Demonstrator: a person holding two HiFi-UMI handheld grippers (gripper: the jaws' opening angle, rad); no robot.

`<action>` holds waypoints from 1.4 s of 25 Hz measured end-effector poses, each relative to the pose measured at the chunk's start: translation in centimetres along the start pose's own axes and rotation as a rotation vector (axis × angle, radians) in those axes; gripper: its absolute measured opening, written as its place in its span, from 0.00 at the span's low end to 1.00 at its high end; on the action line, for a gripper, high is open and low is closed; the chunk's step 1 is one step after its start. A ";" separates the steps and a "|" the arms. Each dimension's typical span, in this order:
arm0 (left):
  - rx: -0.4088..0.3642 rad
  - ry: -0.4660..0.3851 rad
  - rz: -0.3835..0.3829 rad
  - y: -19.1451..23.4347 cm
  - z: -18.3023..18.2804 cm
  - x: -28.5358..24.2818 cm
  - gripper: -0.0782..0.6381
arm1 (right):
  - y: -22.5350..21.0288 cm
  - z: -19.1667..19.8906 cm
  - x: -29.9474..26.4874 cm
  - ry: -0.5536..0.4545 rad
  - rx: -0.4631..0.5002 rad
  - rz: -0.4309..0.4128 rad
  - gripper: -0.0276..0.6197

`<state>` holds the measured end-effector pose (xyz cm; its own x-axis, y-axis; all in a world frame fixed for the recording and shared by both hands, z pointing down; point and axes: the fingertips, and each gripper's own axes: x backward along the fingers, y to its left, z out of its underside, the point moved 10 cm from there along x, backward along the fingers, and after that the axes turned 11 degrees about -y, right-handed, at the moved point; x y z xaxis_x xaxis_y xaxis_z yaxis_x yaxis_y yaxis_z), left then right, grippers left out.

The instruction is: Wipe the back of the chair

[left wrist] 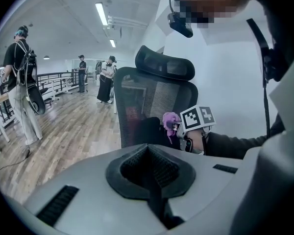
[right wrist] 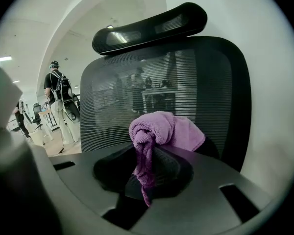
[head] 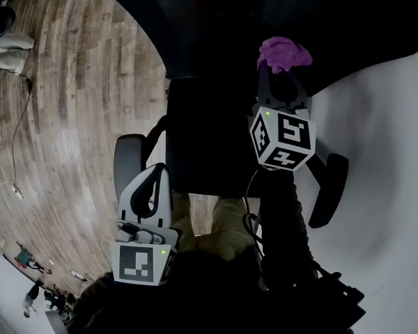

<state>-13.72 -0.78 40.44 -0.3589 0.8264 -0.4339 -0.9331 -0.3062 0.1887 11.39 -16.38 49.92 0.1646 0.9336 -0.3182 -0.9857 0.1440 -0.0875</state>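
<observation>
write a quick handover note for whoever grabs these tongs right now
Right tongs: shut on the purple cloth, which is bunched at the tips and aimed at the lower middle of the mesh chair back.
Left tongs: shut, empty, held off to the side of the chair.
Done: cannot tell how much is wiped, or whether the cloth touches the mesh.
Left: probably press the cloth on and sweep across the whole back.
</observation>
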 end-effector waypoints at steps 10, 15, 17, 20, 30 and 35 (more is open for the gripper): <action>0.034 -0.040 -0.025 2.4 0.1 1.0 0.11 | 3.8 0.1 -1.4 0.003 0.020 -0.052 0.16; 0.064 -0.005 -0.063 3.5 0.4 1.7 0.11 | 6.4 0.4 -2.3 0.009 0.027 -0.111 0.16; 0.065 -0.008 -0.076 4.2 0.3 2.0 0.12 | 7.7 0.3 -2.9 0.012 0.030 -0.138 0.16; 0.061 -0.024 -0.097 5.6 0.0 2.5 0.11 | 9.9 0.2 -3.8 0.018 0.035 -0.174 0.16; 0.118 -0.034 -0.209 10.4 1.0 5.0 0.11 | 18.3 1.2 -6.5 0.040 0.054 -0.320 0.16; 0.111 -0.067 -0.247 12.0 0.0 6.1 0.11 | 23.3 0.5 -7.6 0.044 0.049 -0.427 0.16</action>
<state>-27.11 0.59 40.07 -0.1152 0.8999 -0.4206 -0.9825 -0.0410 0.1815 -12.82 -19.99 50.82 0.5586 0.7719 -0.3034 -0.8290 0.5309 -0.1758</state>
